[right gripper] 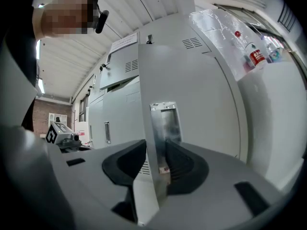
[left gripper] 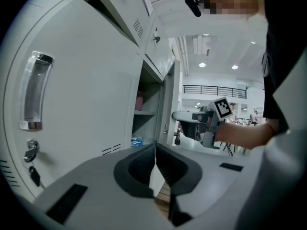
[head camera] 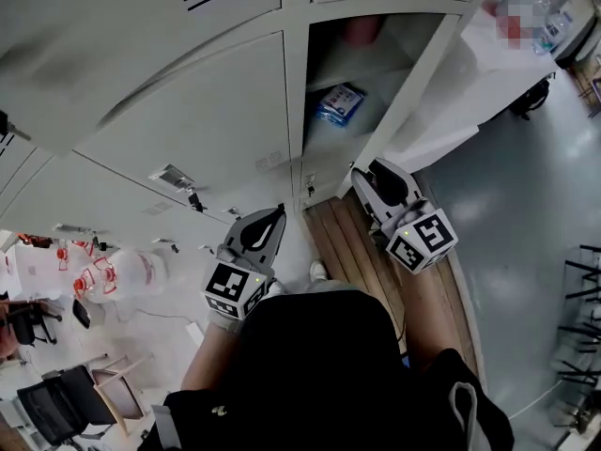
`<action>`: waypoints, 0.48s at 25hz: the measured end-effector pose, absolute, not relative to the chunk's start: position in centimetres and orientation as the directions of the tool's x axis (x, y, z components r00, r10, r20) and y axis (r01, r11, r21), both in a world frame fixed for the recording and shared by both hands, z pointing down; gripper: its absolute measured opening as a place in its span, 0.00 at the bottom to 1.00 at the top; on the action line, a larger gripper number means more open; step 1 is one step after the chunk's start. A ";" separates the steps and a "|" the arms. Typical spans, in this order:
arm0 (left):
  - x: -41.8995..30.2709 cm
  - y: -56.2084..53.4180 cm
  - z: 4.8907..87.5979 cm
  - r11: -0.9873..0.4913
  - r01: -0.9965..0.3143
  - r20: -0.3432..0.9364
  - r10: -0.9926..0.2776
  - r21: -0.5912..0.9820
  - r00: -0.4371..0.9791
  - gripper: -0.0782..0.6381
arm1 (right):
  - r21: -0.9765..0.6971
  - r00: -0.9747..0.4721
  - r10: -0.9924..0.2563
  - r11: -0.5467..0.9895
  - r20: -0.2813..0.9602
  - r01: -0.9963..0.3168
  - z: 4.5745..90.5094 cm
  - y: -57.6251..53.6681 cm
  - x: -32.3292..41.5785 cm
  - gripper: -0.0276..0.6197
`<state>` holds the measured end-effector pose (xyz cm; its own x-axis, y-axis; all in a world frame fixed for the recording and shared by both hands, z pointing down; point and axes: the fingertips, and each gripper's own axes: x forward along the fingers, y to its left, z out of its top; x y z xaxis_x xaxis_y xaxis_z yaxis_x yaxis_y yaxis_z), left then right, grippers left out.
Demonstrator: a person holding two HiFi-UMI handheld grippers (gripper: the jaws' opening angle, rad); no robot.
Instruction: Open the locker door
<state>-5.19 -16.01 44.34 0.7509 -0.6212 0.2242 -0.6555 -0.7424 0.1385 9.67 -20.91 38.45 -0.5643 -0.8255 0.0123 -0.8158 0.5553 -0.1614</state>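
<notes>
Release seems the step in hand: the pale grey metal locker door (head camera: 451, 92) stands swung wide, its edge between the loosely parted jaws of the right claw (head camera: 371, 178), the left claw (head camera: 272, 216) closed on nothing, so next I would draw the right claw straight off.

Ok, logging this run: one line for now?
pale grey metal locker door: open | right tongs: straddling its edge | left tongs: shut, empty

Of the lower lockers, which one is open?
The right-hand locker: its door is swung out, showing a blue packet lying inside. The locker to its left, keys hanging from its lock, is shut.
</notes>
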 end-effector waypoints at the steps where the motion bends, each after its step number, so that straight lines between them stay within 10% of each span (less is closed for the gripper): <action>1: -4.7 -16.0 44.3 -0.753 -0.644 0.222 -0.610 0.139 0.761 0.14 | -0.157 -0.559 -0.829 0.551 0.015 -0.820 38.4 -20.6 10.0 0.26; 12: -0.4 -16.0 44.4 -0.839 -0.525 0.207 -0.493 0.146 0.845 0.14 | -0.120 -0.467 -0.884 0.461 0.019 -0.879 38.4 -17.3 14.1 0.27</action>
<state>-0.37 -16.04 44.36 0.8451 -0.4928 0.2074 -0.5248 -0.8385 0.1462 14.08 -17.34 38.37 -0.4667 -0.8842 0.0194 -0.8790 0.4613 -0.1203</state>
